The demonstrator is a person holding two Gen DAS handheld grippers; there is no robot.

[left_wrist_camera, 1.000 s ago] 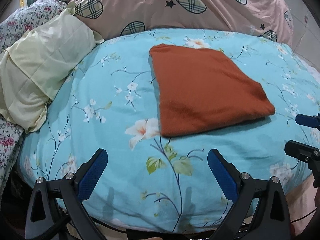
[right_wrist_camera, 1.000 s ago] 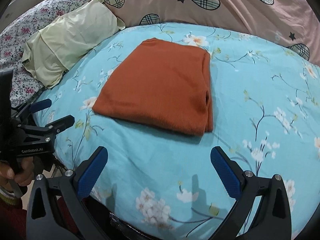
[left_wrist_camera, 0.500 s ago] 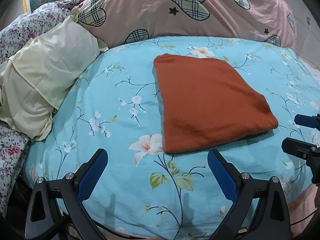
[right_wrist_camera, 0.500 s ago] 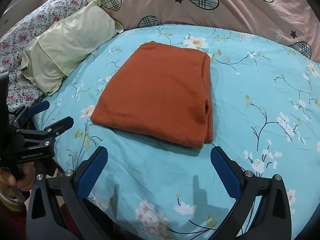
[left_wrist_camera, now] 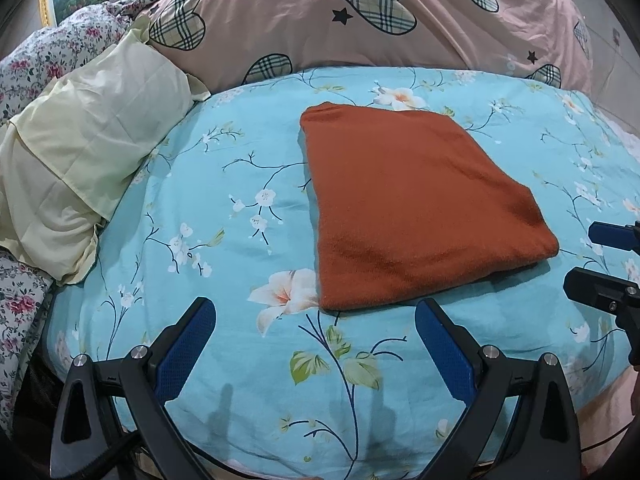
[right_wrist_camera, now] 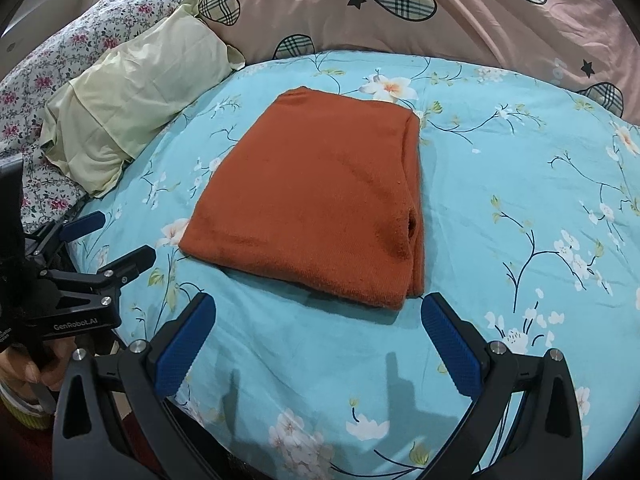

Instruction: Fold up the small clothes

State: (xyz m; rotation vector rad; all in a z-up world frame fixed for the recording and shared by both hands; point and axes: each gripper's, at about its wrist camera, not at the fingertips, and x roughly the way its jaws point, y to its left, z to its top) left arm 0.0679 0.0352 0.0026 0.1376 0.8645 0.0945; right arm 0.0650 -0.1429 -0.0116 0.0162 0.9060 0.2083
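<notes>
1. Left tool (left_wrist_camera: 314,318) wide open, empty; right tool (right_wrist_camera: 318,314) also wide open, empty. Both hover over the bed's front edge.
2. We see the orange garment (left_wrist_camera: 412,204) lying folded flat on the blue floral sheet (left_wrist_camera: 224,216), straight ahead, just beyond both tools.
3. Its long axis runs away from us; the layered open edge (right_wrist_camera: 414,216) lies right, so we judge the right tool nearer it.
</notes>
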